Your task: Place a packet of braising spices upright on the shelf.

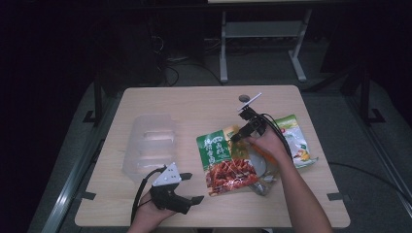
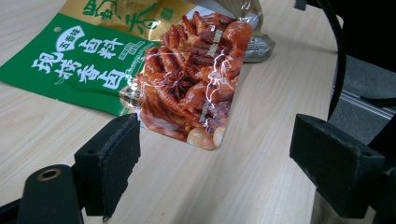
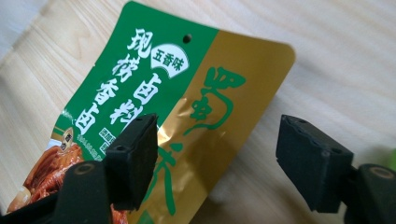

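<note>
Hovering right tool [image 1: 239, 130] apart over green pouch [image 1: 224, 162], 2nd packet [image 1: 297, 141] beside, left tool [image 1: 190, 187] apart, clear tray [image 1: 149, 143] nearby

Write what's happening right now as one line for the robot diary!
right gripper: open, jaws astride gold edge of green-and-gold sauce packet | left gripper: open, holding nothing | packet: flat on wooden table
</note>
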Demonstrator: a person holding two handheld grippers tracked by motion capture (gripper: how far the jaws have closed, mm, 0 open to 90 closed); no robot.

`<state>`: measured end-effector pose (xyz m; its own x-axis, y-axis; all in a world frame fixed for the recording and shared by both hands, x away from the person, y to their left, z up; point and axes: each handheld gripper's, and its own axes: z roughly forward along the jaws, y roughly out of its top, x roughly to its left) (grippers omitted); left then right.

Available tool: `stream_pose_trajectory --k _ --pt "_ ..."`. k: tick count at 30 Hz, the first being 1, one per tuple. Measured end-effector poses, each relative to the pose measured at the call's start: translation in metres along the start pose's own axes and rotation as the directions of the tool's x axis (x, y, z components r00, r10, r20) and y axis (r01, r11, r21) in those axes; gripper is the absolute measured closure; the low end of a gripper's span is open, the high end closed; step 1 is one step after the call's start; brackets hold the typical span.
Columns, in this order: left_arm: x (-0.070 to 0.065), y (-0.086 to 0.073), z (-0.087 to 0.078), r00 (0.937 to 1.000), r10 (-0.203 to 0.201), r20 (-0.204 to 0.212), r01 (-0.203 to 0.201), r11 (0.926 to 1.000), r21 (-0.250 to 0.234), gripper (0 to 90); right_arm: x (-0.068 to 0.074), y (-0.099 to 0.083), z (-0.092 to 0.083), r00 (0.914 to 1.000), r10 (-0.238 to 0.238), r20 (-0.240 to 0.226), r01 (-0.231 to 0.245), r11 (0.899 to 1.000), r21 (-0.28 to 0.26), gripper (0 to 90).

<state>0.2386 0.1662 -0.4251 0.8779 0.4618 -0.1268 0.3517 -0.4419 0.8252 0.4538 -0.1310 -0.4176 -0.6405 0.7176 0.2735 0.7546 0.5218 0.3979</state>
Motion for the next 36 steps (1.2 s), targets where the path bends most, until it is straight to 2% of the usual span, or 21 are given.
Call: stream_pose_trajectory --k 3,4,7,8,9,11,15,18,21,23,24,25,26,27,28,31,32,33,34,35,36 --pt "0.0 0.0 0.001 1.0 0.0 0.006 -0.001 1.0 0.002 15.8 0.0 0.002 0.007 0.9999 0.009 0.006 -0.009 0.999 0.031 39.7" --pt "0.0 0.0 0.001 1.0 0.0 0.006 -0.001 1.0 0.002 15.7 0.0 0.002 0.007 0.9999 0.009 0.006 -0.009 0.999 0.031 39.7" --pt "-0.001 0.0 0.002 1.0 0.008 0.005 -0.008 0.9999 0.013 15.8 0.003 0.003 0.015 1.0 -0.005 0.0 0.005 0.997 0.08 52.5" --pt "-0.001 0.0 0.002 1.0 0.008 0.005 -0.008 0.9999 0.013 15.8 0.003 0.003 0.015 1.0 -0.005 0.0 0.005 0.997 0.08 52.5" --pt "-0.001 0.0 0.002 1.0 0.004 0.005 -0.004 0.9999 0.013 15.8 0.006 0.003 0.016 0.9998 -0.021 -0.002 0.021 0.997 0.081 63.0" --pt "0.0 0.0 0.003 1.0 -0.003 0.008 0.003 1.0 0.008 15.8 0.007 0.003 0.014 0.9994 -0.031 -0.017 0.032 0.997 0.068 75.6" --pt "0.0 0.0 0.005 0.9998 -0.014 0.011 0.014 0.9998 0.012 15.8 0.007 0.002 0.009 0.9976 -0.023 -0.066 0.026 0.999 0.04 88.3" --pt "-0.001 0.0 0.005 0.9998 -0.016 0.01 0.015 0.9998 0.01 15.8 0.008 0.0 0.006 0.9961 -0.033 -0.082 0.034 0.999 0.019 89.6" --pt "-0.001 0.001 0.005 0.9996 -0.025 0.01 0.025 0.9997 0.006 15.8 0.016 -0.001 -0.007 0.9932 -0.07 -0.093 0.067 0.997 -0.039 89.9" --pt "-0.002 0.002 0.007 0.9989 -0.046 0.012 0.046 0.9989 -0.005 15.8 0.022 -0.002 -0.016 0.9902 -0.095 -0.103 0.086 0.993 -0.082 89.9" --pt "-0.002 0.002 0.007 0.9989 -0.046 0.012 0.046 0.9989 -0.005 15.8 0.022 -0.002 -0.016 0.9902 -0.095 -0.103 0.086 0.993 -0.082 89.9" --pt "-0.002 0.005 0.009 0.999 -0.043 0.009 0.043 0.9991 0.001 15.8 0.029 -0.003 -0.026 0.9869 -0.12 -0.108 0.106 0.986 -0.126 90.0" --pt "-0.002 0.005 0.009 0.999 -0.043 0.009 0.043 0.9991 0.001 15.7 0.029 -0.003 -0.026 0.9869 -0.12 -0.108 0.106 0.986 -0.126 90.0" --pt "-0.002 0.006 0.01 0.9991 -0.042 0.004 0.042 0.9991 0.001 15.6 0.036 -0.005 -0.037 0.9831 -0.15 -0.105 0.131 0.977 -0.168 90.0" --pt "-0.002 0.008 0.012 0.9993 -0.037 -0.006 0.037 0.9993 0.006 15.3 0.039 -0.006 -0.042 0.9821 -0.155 -0.107 0.135 0.974 -0.18 90.0" --pt "0.001 0.011 0.017 0.9984 -0.056 0.0 0.056 0.9984 -0.008 15.0 0.049 -0.011 -0.059 0.9766 -0.189 -0.103 0.161 0.959 -0.231 90.0" --pt "0.001 0.011 0.017 0.9984 -0.056 0.0 0.056 0.9984 -0.008 15.0 0.049 -0.011 -0.059 0.9766 -0.189 -0.103 0.161 0.959 -0.231 90.0" --pt "0.003 0.011 0.02 0.9977 -0.067 0.001 0.067 0.9977 -0.013 15.0 0.051 -0.014 -0.064 0.9754 -0.195 -0.103 0.165 0.955 -0.247 90.0" --pt "0.003 0.012 0.022 0.9974 -0.073 -0.003 0.072 0.9973 -0.015 15.0 0.056 -0.019 -0.074 0.9715 -0.216 -0.097 0.181 0.942 -0.281 90.0" --pt "0.005 0.014 0.026 0.996 -0.089 -0.011 0.089 0.9959 -0.017 15.0 0.058 -0.022 -0.079 0.9692 -0.228 -0.094 0.191 0.936 -0.296 90.0" --pt "0.005 0.014 0.026 0.996 -0.089 -0.011 0.089 0.9959 -0.017 15.0 0.058 -0.022 -0.079 0.9692 -0.228 -0.094 0.191 0.936 -0.296 90.0"
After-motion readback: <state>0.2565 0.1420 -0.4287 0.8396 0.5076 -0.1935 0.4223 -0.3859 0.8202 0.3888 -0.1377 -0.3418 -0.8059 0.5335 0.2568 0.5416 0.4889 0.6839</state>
